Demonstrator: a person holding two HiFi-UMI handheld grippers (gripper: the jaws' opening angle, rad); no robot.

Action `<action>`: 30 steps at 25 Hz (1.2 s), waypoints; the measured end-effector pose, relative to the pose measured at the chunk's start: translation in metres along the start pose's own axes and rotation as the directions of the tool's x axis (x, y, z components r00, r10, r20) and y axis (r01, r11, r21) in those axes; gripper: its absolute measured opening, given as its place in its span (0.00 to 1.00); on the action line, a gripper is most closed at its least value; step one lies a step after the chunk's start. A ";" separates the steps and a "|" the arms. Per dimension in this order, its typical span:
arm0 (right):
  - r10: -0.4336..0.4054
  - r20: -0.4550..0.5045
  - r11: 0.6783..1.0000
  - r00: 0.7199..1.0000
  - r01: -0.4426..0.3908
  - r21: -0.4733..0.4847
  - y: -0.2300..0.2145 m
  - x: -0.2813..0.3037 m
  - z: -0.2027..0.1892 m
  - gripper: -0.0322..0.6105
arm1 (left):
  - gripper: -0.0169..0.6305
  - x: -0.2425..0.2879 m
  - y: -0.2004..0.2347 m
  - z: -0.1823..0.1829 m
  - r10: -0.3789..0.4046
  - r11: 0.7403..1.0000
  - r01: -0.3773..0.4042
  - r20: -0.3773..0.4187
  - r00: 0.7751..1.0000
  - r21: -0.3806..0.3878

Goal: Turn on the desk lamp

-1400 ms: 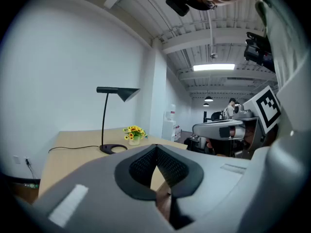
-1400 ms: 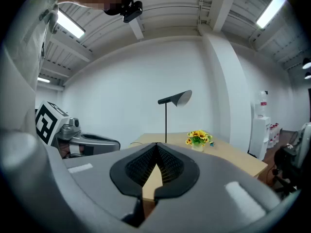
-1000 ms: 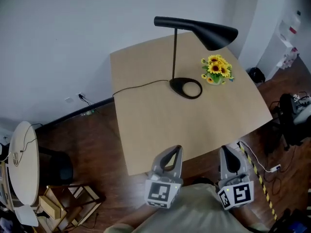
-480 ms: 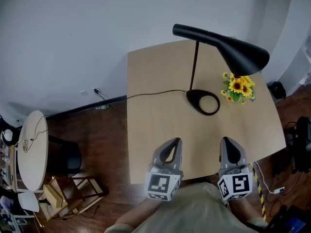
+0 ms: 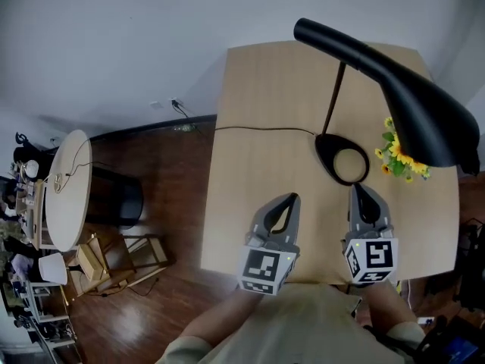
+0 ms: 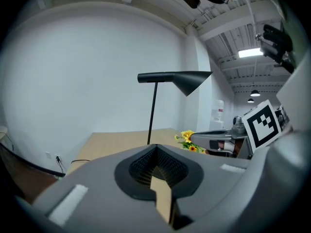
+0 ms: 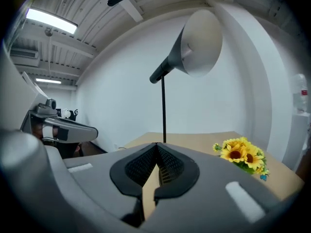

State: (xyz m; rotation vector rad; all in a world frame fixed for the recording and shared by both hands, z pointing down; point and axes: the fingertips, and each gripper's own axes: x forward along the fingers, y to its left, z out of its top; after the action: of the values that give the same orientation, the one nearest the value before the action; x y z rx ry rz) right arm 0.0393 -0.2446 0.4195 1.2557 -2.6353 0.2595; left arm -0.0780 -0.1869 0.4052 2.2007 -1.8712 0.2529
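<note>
A black desk lamp stands on the light wooden table (image 5: 254, 180). Its long shade (image 5: 424, 105) reaches toward the right, and its thin pole (image 5: 333, 101) rises from a ring-shaped base (image 5: 342, 158). The cord (image 5: 258, 130) runs off to the left. My left gripper (image 5: 290, 197) is shut and empty above the table's near part, left of the base. My right gripper (image 5: 356, 189) is shut and empty just in front of the base, not touching it. The left gripper view shows the lamp (image 6: 175, 79) ahead. In the right gripper view the shade (image 7: 197, 45) looms overhead.
Yellow sunflowers (image 5: 400, 161) sit right of the lamp base, partly under the shade. On the floor at the left are a round white side table (image 5: 67, 188), a black stool (image 5: 121, 199) and a wooden rack (image 5: 98, 260). A wall outlet (image 5: 173, 103) is behind the table.
The table and lamp have come closer in the head view. Both grippers have moved from off the near edge to over the table, toward the lamp base. They stayed shut.
</note>
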 end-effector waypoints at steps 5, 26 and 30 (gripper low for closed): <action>0.047 -0.035 0.999 0.998 -0.048 -0.012 -0.004 0.045 -0.022 0.05 | 0.03 0.016 0.011 -0.009 0.060 0.998 -0.059 -0.030 0.998 0.005; 0.033 -0.361 0.989 0.932 -0.083 -0.125 -0.029 0.192 -0.133 0.05 | 0.03 0.034 0.036 -0.046 0.136 0.990 -0.140 -0.161 0.978 -0.012; 0.037 -0.415 0.989 0.909 -0.094 -0.116 -0.029 0.203 -0.147 0.05 | 0.03 0.033 0.040 -0.048 0.138 0.990 -0.143 -0.167 0.976 -0.015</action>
State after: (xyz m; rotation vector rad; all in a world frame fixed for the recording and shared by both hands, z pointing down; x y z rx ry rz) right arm -0.0465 -0.3768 0.6160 0.9470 -2.2892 0.3141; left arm -0.1109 -0.2095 0.4633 1.9662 -1.9273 0.4208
